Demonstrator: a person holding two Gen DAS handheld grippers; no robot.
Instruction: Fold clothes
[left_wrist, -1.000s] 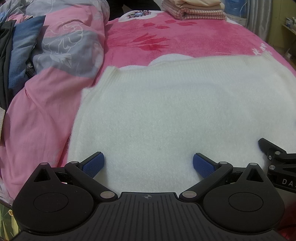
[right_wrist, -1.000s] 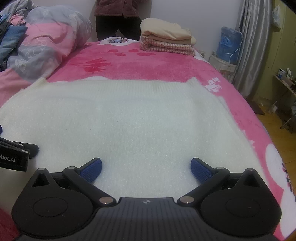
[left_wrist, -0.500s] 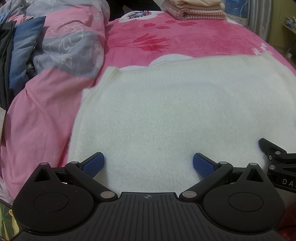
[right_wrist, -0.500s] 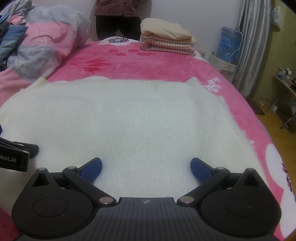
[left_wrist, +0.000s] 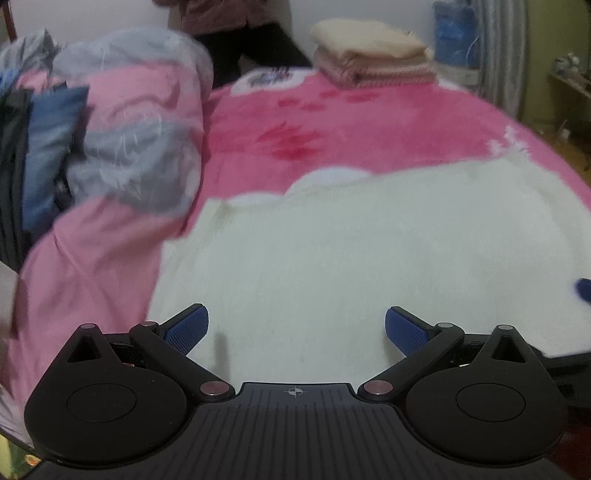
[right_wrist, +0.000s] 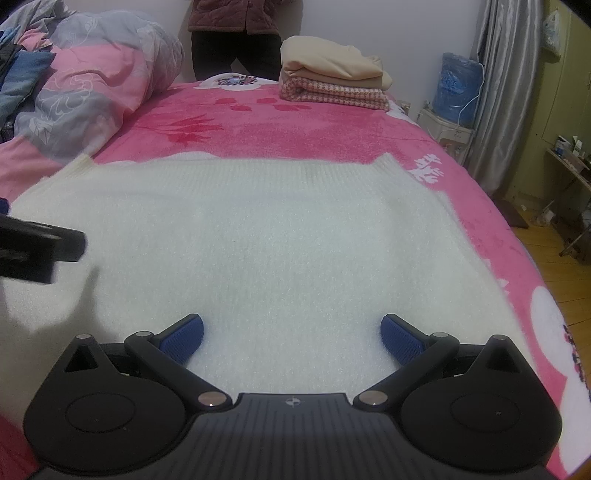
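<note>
Two wide-open grippers, left gripper (left_wrist: 296, 328) and right gripper (right_wrist: 291, 333), over white sweater (right_wrist: 266, 236).

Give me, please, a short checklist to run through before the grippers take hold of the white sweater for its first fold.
1. Sweater spread flat on the bed: ok, no big wrinkles show.
2. Left gripper open and empty: ok, jaws wide apart.
3. Right gripper open and empty: ok, jaws wide apart.
4. Ribbed far edge clear of the quilt: ok in the right view; its left corner lies close to the quilt.
5. Near edge of the sweater within reach: cannot tell, the gripper bodies hide it.
6. Left view sharp enough to aim: not ok, it is blurred.
</note>
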